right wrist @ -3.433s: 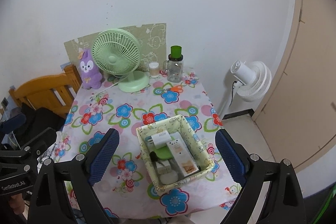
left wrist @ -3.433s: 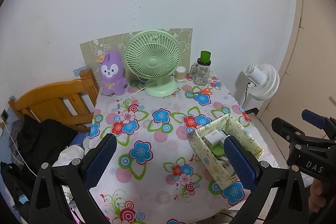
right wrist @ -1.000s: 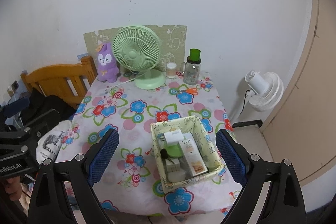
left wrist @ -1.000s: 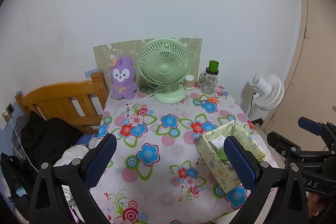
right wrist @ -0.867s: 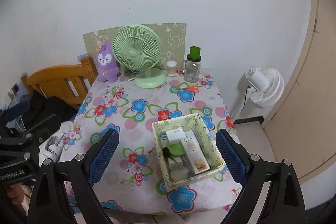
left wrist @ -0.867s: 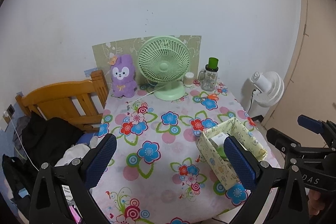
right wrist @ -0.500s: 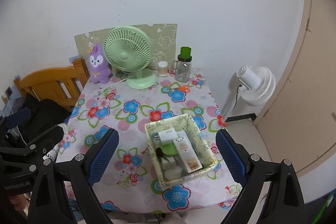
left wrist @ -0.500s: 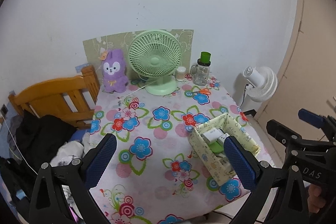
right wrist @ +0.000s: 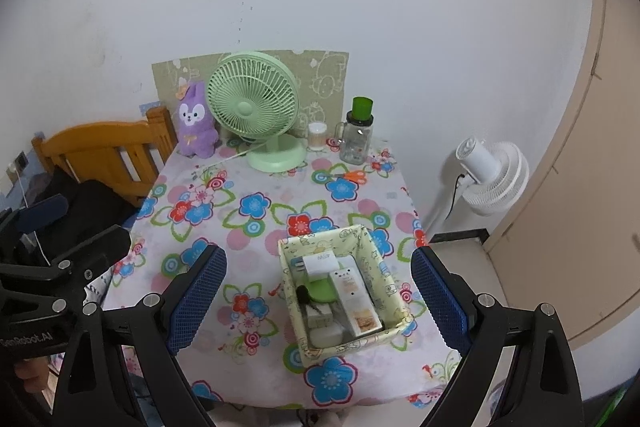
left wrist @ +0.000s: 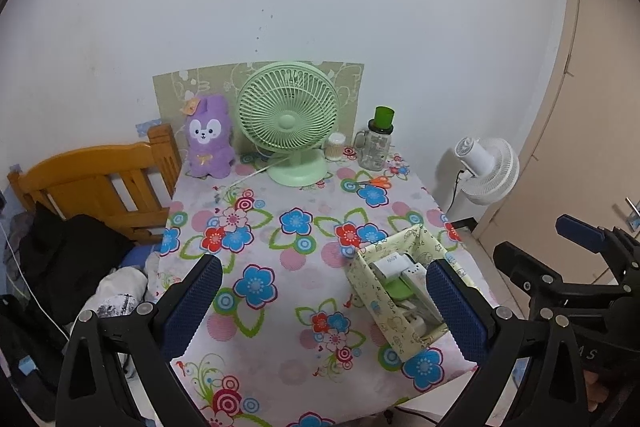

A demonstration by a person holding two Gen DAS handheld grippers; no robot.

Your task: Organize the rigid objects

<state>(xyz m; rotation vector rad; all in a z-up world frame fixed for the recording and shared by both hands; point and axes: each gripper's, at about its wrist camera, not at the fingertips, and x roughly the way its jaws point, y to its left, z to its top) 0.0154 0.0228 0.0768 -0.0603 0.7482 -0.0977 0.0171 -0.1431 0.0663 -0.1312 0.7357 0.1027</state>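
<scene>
A pale yellow patterned box (right wrist: 390,287) stands near the front right of the floral table (right wrist: 256,227). In it lie a white charger (right wrist: 320,261), a green disc (right wrist: 322,293), a long white carton (right wrist: 354,297) and other small items. The box also shows in the left wrist view (left wrist: 364,279). My left gripper (left wrist: 326,307) is open and empty, held above the table's front. My right gripper (right wrist: 318,301) is open and empty, above and in front of the box. Orange scissors (right wrist: 354,175) lie near the back right.
At the back stand a green desk fan (right wrist: 256,107), a purple plush toy (right wrist: 196,125), a small cotton-swab jar (right wrist: 316,137) and a glass jar with a green lid (right wrist: 356,135). A wooden bed frame (right wrist: 108,151) is left, a white floor fan (right wrist: 490,173) right.
Both views have shifted slightly, as both grippers rose and swayed above the table. Both stay open and empty. Nothing on the table has moved.
</scene>
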